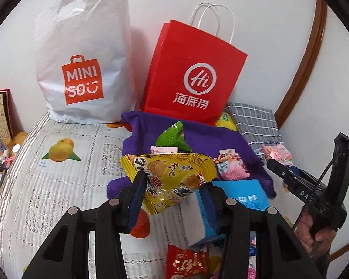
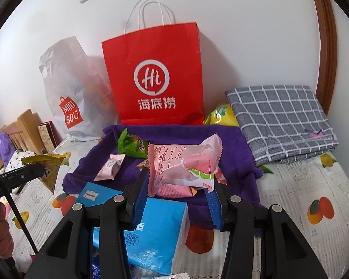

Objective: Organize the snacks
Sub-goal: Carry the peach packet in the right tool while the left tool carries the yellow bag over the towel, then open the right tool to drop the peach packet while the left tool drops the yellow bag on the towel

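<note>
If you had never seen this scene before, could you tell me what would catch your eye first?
The red paper bag standing against the wall, with the white plastic bag beside it. In front, the left gripper holds a yellow snack packet and the right gripper a pink one above the purple towel.

Ahead of your grippers you have two bags, white [image 1: 81,53] and red [image 2: 154,74], and two cloths, purple [image 2: 232,144] and checked [image 2: 281,118].

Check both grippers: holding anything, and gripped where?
Left gripper pinches the yellow packet across its lower part; right gripper clamps the pink packet across its lower half.
</note>
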`<state>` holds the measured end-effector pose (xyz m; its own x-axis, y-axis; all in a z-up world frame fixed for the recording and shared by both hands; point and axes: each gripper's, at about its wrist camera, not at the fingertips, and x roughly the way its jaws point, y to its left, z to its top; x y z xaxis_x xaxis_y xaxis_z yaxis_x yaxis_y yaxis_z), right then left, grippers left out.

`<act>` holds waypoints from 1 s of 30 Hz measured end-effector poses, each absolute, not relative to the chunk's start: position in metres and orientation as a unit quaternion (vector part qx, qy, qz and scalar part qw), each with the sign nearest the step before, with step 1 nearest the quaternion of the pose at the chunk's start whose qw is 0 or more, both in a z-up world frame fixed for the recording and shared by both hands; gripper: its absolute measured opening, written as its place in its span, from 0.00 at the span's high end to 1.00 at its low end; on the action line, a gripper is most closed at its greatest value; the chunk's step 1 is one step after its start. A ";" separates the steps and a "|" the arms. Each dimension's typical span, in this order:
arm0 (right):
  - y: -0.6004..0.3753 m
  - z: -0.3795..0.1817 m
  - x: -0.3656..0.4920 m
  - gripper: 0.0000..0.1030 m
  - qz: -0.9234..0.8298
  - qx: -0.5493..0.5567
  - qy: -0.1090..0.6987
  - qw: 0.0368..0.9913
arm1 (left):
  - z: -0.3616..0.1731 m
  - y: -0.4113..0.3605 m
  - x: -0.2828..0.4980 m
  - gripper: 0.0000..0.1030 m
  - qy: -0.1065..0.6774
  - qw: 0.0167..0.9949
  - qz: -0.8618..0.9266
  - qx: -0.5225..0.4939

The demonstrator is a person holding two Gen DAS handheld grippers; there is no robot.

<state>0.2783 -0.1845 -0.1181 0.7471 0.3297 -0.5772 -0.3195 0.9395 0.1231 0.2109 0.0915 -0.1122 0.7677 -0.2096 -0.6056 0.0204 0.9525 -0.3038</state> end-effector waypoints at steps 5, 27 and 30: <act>-0.182 -0.105 0.281 0.55 0.179 0.001 0.308 0.934 | -0.110 0.087 0.216 0.57 0.345 0.924 -0.075 -0.148; -0.203 -0.158 0.350 0.54 0.153 -0.007 0.386 0.910 | -0.128 0.072 0.269 0.57 0.366 0.915 -0.055 -0.159; -0.205 -0.167 0.355 0.54 0.155 0.006 0.403 0.902 | -0.130 0.076 0.270 0.57 0.364 0.915 -0.052 -0.166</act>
<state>0.3548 -0.2051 -0.1671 0.6277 0.2846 -0.7245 -0.2752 0.9518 0.1355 0.2696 0.0756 -0.1297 0.7294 -0.2165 -0.6489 -0.0258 0.9392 -0.3424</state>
